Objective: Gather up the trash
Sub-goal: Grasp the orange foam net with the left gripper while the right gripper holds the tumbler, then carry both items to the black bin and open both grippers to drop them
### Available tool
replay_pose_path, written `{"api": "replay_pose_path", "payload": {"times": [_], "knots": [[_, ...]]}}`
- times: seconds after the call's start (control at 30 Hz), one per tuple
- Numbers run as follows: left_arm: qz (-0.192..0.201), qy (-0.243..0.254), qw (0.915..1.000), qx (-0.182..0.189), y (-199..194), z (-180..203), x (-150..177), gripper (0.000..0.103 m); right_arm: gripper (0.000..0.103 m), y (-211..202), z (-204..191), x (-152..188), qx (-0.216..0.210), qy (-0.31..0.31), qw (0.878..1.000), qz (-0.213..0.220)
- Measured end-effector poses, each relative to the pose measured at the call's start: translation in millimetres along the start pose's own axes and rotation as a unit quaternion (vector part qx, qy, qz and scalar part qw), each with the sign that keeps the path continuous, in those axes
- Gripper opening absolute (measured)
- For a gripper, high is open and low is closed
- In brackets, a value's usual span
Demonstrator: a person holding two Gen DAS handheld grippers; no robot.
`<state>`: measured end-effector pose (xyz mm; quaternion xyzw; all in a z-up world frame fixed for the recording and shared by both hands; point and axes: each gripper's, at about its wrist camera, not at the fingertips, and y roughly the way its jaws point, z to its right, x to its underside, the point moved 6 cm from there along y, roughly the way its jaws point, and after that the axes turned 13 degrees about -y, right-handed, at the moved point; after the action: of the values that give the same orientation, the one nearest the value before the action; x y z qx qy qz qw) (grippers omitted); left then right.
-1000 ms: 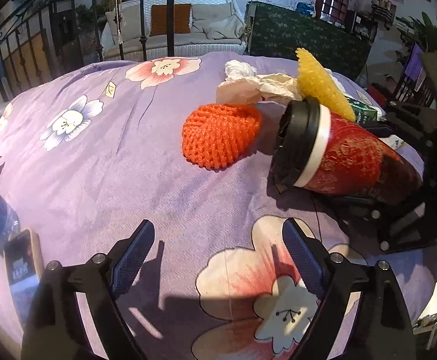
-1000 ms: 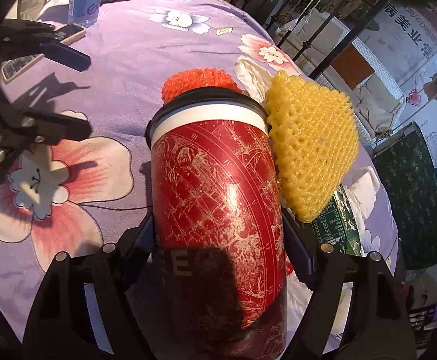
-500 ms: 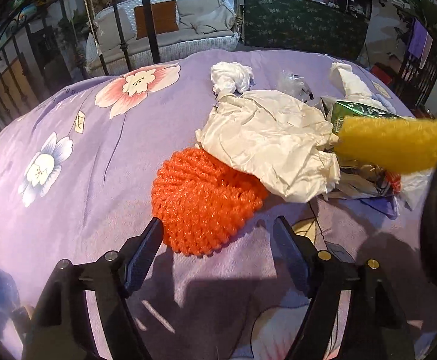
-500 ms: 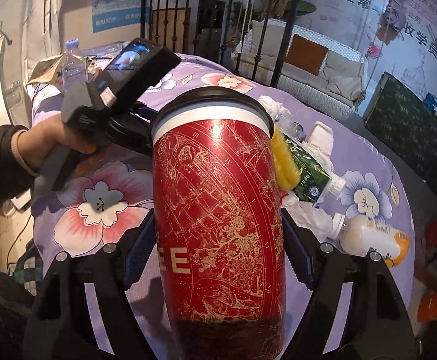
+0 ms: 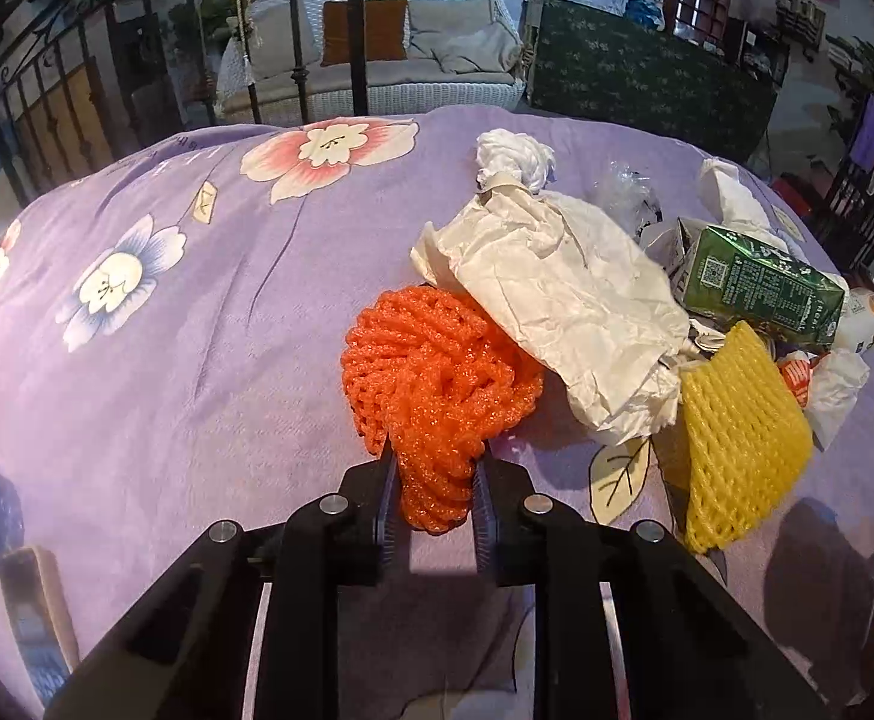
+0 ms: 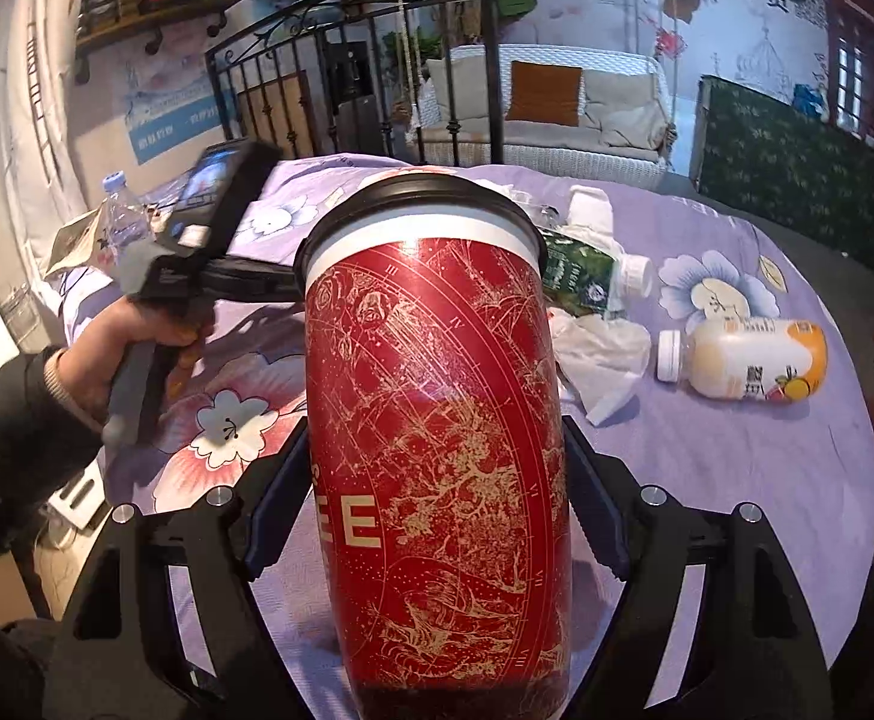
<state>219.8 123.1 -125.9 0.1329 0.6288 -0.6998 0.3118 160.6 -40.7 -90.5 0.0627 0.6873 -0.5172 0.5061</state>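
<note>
Partly hidden — carton (image 6: 578, 270) behind cup (image 6: 437, 450)

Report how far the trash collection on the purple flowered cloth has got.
Done: nothing visibly binned. In hand: the left tool has just been closing and now pinches the orange foam fruit net; the right tool grips the red paper coffee cup with a black lid. Left on the cloth: crumpled white paper, yellow foam net, green drink carton, pale plastic bottle.
</note>
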Motion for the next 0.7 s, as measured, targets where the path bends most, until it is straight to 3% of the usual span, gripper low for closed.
{"api": "replay_pose_path", "payload": {"times": [0.27, 0.33, 0.53, 0.7], "knots": [[0.046, -0.013, 0.9988, 0.012, -66, -7, 41, 0.021, 0.078, -10, 2, 18, 0.001, 0.047, 0.999, 0.015], [0.057, -0.006, 0.9979, 0.031, -85, 2, 50, 0.021, 0.078, -15, 4, 23, 0.006, 0.055, 0.998, 0.02], [0.06, 0.034, 0.9924, 0.102, -114, 60, 75, 0.021, 0.078, -41, 34, 42, 0.047, 0.101, 0.993, 0.038], [0.047, 0.099, 0.9793, 0.17, -121, 131, 96, 0.021, 0.078, -83, 92, 79, 0.114, 0.176, 0.977, 0.034]]}}
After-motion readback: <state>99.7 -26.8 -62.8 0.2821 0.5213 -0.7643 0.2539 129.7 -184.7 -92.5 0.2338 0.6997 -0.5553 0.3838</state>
